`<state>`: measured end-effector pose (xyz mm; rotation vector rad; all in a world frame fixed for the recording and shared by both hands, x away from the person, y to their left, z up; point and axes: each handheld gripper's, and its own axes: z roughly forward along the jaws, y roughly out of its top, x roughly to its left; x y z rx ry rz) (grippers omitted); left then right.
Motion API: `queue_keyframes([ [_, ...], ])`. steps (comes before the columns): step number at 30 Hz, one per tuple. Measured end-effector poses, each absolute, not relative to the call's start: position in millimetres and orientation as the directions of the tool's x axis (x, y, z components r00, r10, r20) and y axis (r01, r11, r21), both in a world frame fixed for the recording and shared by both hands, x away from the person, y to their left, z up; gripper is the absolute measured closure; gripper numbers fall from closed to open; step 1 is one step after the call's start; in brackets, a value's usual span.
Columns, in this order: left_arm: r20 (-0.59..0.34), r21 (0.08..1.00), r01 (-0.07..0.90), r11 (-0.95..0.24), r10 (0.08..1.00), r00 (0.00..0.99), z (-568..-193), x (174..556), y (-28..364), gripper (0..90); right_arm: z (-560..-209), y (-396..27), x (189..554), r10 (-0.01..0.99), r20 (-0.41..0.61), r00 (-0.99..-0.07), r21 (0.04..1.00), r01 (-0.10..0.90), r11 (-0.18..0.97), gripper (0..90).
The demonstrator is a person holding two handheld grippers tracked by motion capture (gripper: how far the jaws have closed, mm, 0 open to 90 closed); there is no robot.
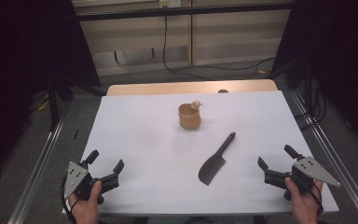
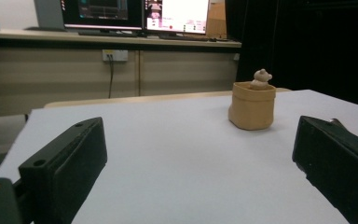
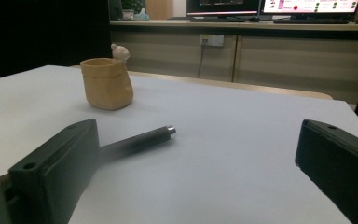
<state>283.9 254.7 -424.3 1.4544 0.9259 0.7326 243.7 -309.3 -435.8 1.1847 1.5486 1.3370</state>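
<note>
Fig.: Black cleaver [image 1: 216, 161] lies flat on white table [image 1: 144, 140], lower right of centre in high view; long axis runs diagonally, handle toward upper right, blade toward lower left. Right gripper [image 1: 279, 164] is nearer, w/ jaws wide apart, empty; cleaver lies just left of it. Left gripper [image 1: 106, 163], lower left, likewise spread, empty. Tan cup [image 1: 189, 116] stands behind, centre.

The left gripper [image 2: 200, 163] hangs low over a white table [image 2: 177, 154], its 2 black jaws spread wide and empty; a tan pot [image 2: 252, 105] with a small figure [image 2: 261, 79] on its rim stands far right.
</note>
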Motion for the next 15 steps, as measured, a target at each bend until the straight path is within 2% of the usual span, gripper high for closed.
queue_keyframes([
  [4,-0.027,0.996,0.092,-0.021,0.870,0.492,-422.5,282.6,251.7,3.1,-436.4,-308.3,244.8,0.952,0.044,-0.303,0.985,0.170,0.008,0.0],
  [15,-0.050,0.993,0.114,-0.006,0.874,0.483,-423.4,281.4,253.5,2.9,-437.9,-304.5,248.7,0.930,0.042,-0.365,0.984,0.174,0.024,0.1],
])
